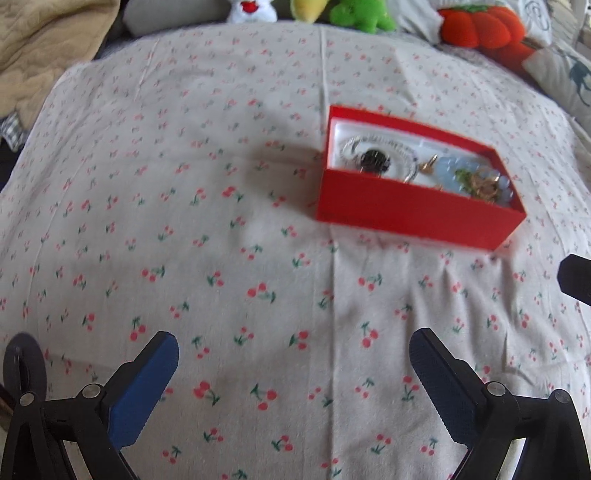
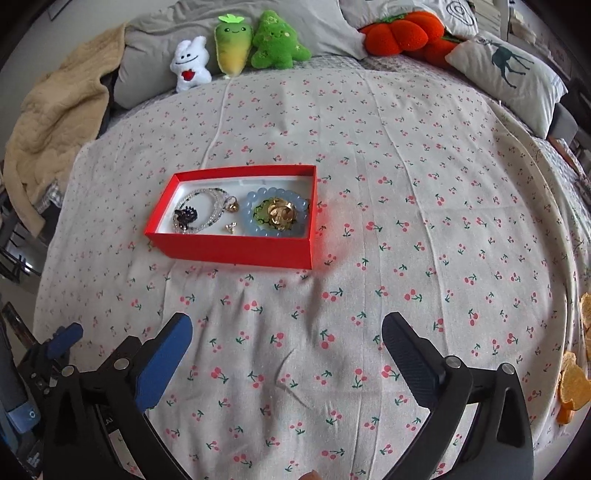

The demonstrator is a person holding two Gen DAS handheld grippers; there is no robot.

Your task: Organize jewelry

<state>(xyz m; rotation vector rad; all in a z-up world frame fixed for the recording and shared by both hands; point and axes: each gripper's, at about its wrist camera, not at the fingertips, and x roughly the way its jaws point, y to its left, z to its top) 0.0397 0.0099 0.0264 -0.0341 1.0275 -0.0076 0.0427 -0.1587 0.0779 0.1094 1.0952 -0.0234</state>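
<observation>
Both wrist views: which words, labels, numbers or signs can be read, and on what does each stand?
No text can be read.
Black left tongs body: white letters, partly cut off, unreadable.
White pillow: a black spiral drawing, no letters.
Red cardboard box: no print visible.

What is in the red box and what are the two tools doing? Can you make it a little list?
box: red box, open, on the cherry-print cloth
left side of box: clear bead bracelet with a dark charm
right side of box: blue bead bracelet around gold jewelry
left tool: open, holds nothing
right tool: open, holds nothing
behind the cloth: green tree plush
</observation>
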